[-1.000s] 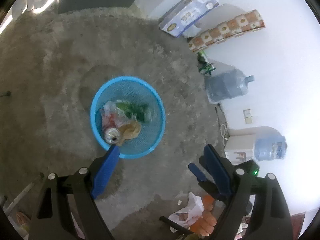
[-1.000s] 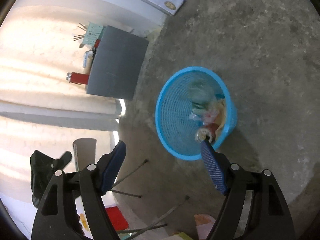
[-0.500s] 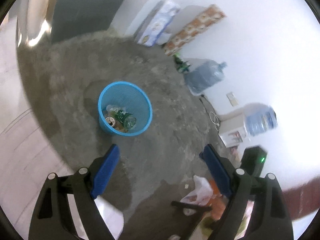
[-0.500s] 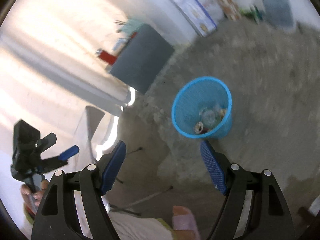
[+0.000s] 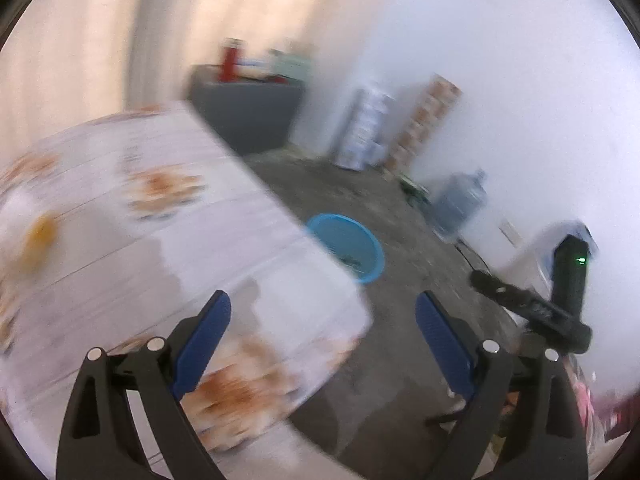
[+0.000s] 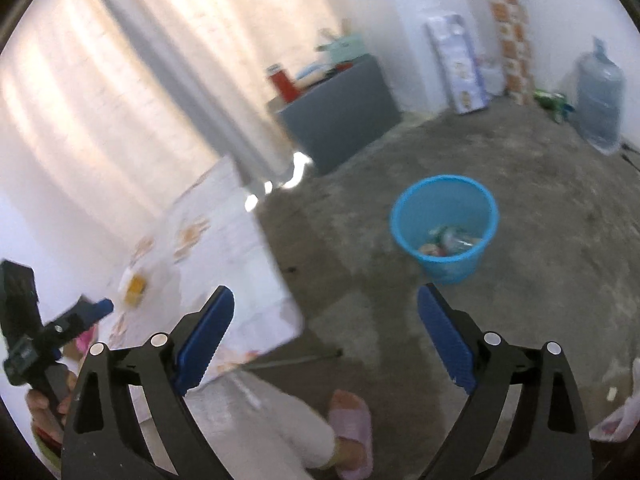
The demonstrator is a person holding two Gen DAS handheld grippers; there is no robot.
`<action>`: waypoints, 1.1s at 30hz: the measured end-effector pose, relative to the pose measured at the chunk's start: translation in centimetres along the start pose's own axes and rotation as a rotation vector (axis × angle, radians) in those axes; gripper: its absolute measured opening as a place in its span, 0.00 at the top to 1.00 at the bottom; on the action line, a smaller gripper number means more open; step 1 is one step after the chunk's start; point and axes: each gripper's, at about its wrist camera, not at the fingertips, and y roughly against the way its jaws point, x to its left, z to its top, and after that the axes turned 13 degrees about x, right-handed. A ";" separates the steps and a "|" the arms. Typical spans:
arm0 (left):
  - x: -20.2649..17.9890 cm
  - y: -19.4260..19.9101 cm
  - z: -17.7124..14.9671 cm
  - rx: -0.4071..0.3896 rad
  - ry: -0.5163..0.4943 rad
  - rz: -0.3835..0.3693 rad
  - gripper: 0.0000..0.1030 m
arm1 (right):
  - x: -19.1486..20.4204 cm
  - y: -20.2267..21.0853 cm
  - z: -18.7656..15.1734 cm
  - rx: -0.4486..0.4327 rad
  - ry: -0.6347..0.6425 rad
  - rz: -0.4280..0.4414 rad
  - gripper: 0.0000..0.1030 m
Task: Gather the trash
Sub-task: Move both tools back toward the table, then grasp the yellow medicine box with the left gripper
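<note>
A blue mesh trash basket (image 6: pixel 445 227) stands on the grey floor with cans and wrappers inside; it also shows in the left wrist view (image 5: pixel 352 245), partly hidden by the table's edge. My left gripper (image 5: pixel 322 334) is open and empty above the table's corner. My right gripper (image 6: pixel 325 334) is open and empty, raised above the floor between table and basket. A small yellow item (image 6: pixel 134 285) lies on the table, blurred. The left gripper also shows in the right wrist view (image 6: pixel 94 307).
A table with a floral cloth (image 5: pixel 120 240) fills the left. A grey cabinet (image 6: pixel 340 108) stands at the wall, water jugs (image 6: pixel 600 100) and boxes (image 6: pixel 458 64) beyond. A white bag (image 6: pixel 616 420) lies on the floor at right. The person's foot (image 6: pixel 352 412) is below.
Both grippers have lifted and tilted up from over the basket; the basket now looks farther away and the table has come into view. Both stay open.
</note>
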 end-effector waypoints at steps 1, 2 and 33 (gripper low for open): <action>2.1 1.3 -1.0 -0.028 0.048 0.035 0.11 | 1.4 -0.4 0.3 0.006 0.033 0.013 0.14; 3.8 2.2 -1.6 -0.048 0.080 0.057 0.11 | 2.6 -0.9 0.4 0.015 0.062 0.028 0.14; 29.5 6.0 0.0 -0.196 0.630 0.185 0.10 | 20.7 -10.9 -2.1 0.357 0.285 0.240 0.14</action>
